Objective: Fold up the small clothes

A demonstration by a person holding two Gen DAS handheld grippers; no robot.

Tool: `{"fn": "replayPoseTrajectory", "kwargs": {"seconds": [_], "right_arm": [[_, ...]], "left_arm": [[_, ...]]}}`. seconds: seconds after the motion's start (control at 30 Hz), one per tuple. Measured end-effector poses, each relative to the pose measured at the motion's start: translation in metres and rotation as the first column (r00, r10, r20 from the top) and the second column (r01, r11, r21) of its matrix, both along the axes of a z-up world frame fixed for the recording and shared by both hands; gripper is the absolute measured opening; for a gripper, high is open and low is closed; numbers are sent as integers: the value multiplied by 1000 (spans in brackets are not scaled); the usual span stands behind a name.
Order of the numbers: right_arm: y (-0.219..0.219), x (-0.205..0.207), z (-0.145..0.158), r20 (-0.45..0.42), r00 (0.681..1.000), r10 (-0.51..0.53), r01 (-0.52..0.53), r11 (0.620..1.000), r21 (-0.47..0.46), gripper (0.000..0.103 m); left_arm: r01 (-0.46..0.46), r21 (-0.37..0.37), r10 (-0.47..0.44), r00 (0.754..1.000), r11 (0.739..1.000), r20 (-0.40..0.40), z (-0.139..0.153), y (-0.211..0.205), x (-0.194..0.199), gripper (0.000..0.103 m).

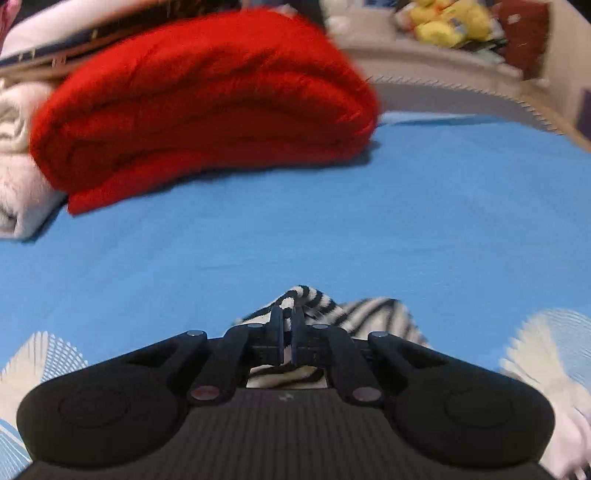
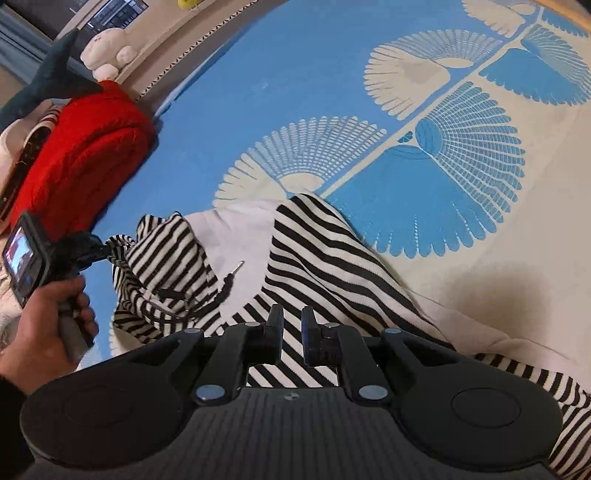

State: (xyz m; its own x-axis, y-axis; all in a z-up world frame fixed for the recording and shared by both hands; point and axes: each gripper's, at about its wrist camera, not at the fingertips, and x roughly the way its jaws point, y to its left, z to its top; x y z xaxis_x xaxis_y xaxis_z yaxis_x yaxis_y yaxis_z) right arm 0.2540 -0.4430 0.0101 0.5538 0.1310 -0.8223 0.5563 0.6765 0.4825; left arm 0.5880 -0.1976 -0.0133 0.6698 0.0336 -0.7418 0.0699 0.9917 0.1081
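A black-and-white striped garment (image 2: 332, 258) with a white lining lies crumpled on the blue patterned bedcover (image 2: 295, 74). My left gripper (image 1: 287, 314) is shut on a bunched edge of the striped garment (image 1: 373, 317). In the right wrist view that left gripper (image 2: 105, 253) pinches the garment's left end, with a hand (image 2: 48, 325) around its handle. My right gripper (image 2: 291, 317) stands over the garment's near part. Its fingers are close together, with striped cloth rising in a ridge into the narrow gap. A dark drawstring (image 2: 232, 273) lies on the white lining.
A folded red blanket (image 1: 207, 107) sits on the bed ahead of the left gripper, with a white towel (image 1: 14, 177) to its left. Yellow plush toys (image 1: 450, 22) and a white plush toy (image 2: 110, 51) lie past the bed's beige edge.
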Motion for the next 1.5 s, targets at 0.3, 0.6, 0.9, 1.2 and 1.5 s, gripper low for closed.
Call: {"fn": "replayPoseTrajectory", "kwargs": {"seconds": [0.3,0.6,0.9,1.2,1.5], "right_arm": [[-4,-11,19,58,997,-47,45,998,35,11],[4,-26,23,83,996,-34,33,999,13,11],[37,10,13,148,982,121,-129,990,51,13],[90,61,-19,183,949,259,-277,957,82,41],[126,79,-42,156,933,325,-337,939,61,15]], "left_arm": [[341,-183,-306,932,922,192,83,29,-243,3],[296,-337,-324,946,893,-27,31,80,-341,7],[-55,-510,-106,954,858,-281,-12,113,-267,35],[-299,-564,23,895,770,-445,-52,133,-242,38],[-291,-584,-2,894,758,-449,-52,133,-238,26]]}}
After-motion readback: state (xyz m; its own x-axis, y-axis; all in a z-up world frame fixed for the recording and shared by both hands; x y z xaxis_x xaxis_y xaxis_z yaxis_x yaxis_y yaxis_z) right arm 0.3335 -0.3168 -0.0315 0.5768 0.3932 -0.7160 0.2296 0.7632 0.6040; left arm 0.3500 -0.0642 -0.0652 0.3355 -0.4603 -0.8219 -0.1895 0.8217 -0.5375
